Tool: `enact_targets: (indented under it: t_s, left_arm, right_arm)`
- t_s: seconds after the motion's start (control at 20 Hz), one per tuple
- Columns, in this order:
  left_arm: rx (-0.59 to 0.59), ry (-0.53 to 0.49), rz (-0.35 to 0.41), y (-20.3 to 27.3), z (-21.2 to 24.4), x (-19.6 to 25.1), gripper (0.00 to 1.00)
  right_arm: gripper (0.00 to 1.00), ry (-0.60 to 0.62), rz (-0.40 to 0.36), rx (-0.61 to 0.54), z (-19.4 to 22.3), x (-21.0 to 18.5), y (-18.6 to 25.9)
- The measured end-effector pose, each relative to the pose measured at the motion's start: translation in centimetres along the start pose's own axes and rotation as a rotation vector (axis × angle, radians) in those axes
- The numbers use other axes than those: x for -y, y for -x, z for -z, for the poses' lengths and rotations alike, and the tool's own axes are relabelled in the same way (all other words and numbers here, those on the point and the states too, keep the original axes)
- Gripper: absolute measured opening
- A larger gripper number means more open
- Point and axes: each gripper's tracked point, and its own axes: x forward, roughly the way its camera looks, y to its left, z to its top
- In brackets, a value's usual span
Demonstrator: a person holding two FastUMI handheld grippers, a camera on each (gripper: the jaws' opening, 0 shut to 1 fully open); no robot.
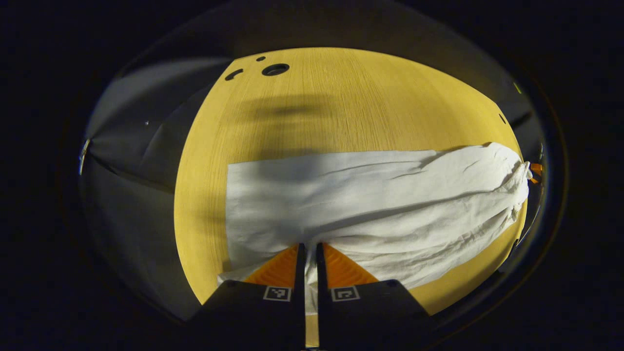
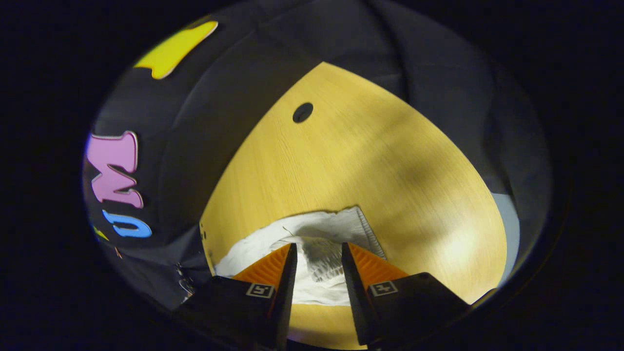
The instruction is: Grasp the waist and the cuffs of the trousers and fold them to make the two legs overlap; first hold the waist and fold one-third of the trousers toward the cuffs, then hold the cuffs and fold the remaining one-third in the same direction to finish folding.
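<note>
Left gripper view: left gripper (image 1: 310, 253) nearly closed, pinching white cotton trousers (image 1: 370, 204) | right gripper (image 2: 318, 253) part-spread astride ribbed waistband (image 2: 325, 258), grip unclear | risk: thin pinch slips, legs misalign on wooden table (image 1: 341, 97).

In the left gripper view, the left gripper (image 1: 308, 251) points forward and down, its two fingers (image 1: 298, 273) drawn almost together with only a narrow slit between them. A thin edge of the white cloth trousers (image 1: 370, 204) runs down through that slit, pinched from both sides.

In the right gripper view, the right gripper (image 2: 318, 251) also tilts downward, its fingers (image 2: 287, 278) parted by a clear gap. A ribbed, bunched part of the white cloth sits in that gap, and whether both fingers press on it cannot be told.
</note>
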Motion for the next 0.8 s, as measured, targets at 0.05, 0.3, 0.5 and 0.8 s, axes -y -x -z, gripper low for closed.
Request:
enact_targets:
  t_s: [0.05,0.3,0.5,0.8]
  left_arm:
    - [0.022,0.009,0.015,0.7,0.1,0.1,0.19]
    - [0.14,0.076,0.03,3.8,1.2,0.0,0.84]
    - [0.211,0.178,0.102,6.5,3.3,1.3,0.9]
    - [0.248,0.347,0.238,9.3,7.7,4.1,0.95]
  right_arm:
    - [0.45,-0.034,-0.008,0.062,-0.5,0.4,1.0]
    - [0.59,-0.101,0.139,0.2,2.7,6.2,5.3]
    - [0.6,-0.228,0.149,0.204,6.9,8.1,4.2]
    - [0.58,-0.288,0.121,0.321,6.8,6.9,0.4]
